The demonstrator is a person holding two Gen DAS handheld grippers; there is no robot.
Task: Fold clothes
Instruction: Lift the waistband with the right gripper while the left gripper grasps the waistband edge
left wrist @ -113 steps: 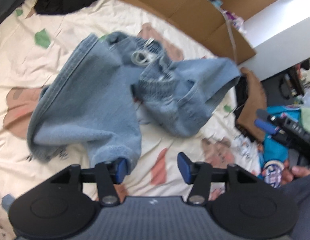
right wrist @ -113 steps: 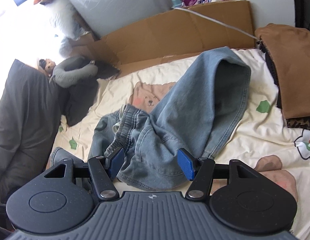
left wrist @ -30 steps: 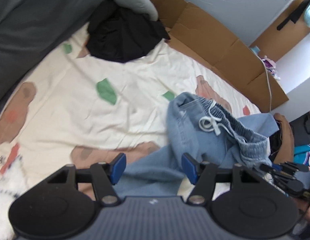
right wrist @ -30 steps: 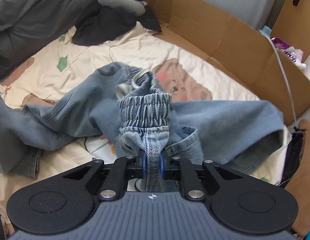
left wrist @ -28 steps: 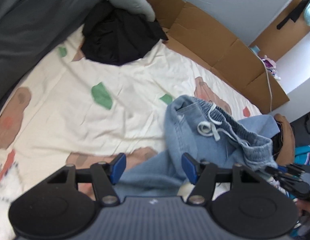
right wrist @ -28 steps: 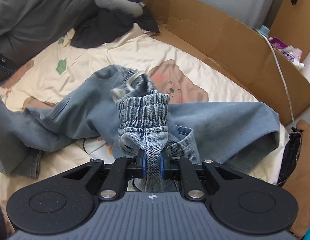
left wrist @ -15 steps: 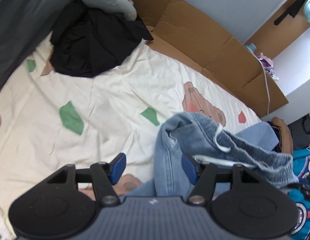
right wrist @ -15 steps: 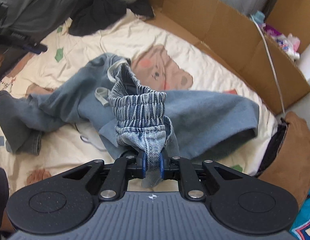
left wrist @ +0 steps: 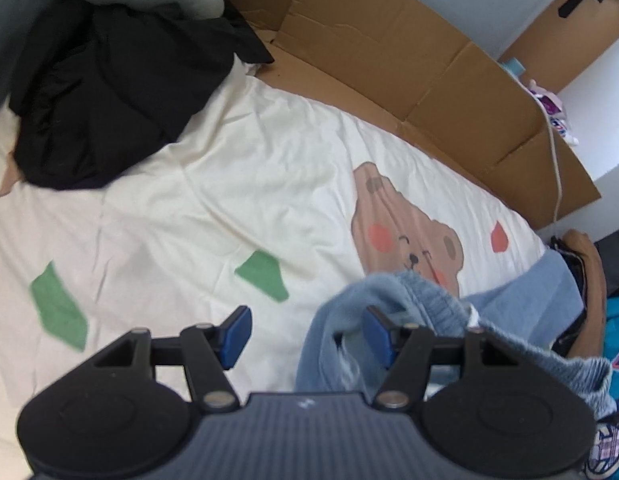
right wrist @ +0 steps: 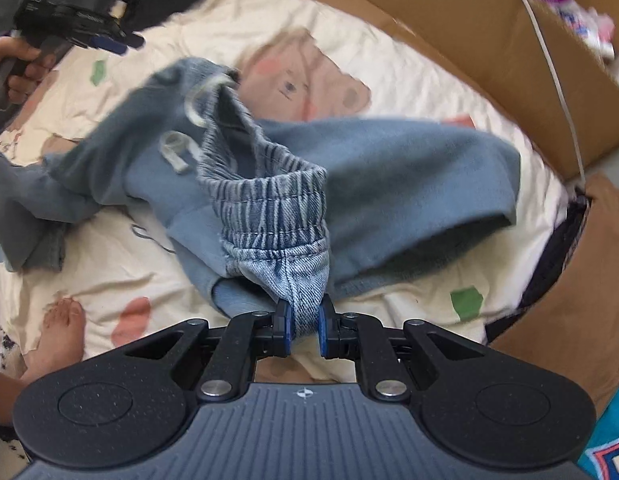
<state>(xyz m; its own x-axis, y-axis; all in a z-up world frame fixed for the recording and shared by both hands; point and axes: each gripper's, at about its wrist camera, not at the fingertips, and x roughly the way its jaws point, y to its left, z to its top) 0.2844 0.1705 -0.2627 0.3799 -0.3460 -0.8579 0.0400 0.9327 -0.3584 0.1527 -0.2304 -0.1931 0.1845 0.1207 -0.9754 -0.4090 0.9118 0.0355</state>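
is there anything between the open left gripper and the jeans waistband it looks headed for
Nothing visible. The left gripper hangs open over bare sheet, and the jeans waistband lies beside its right finger, with the right gripper pinching the other end.

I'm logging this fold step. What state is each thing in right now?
right gripper: shut on the jeans' waistband.
left gripper: open, nothing between its pads.
jeans: unfolded, crumpled on the bed sheet, waistband lifted.
black garment: heaped, unfolded.
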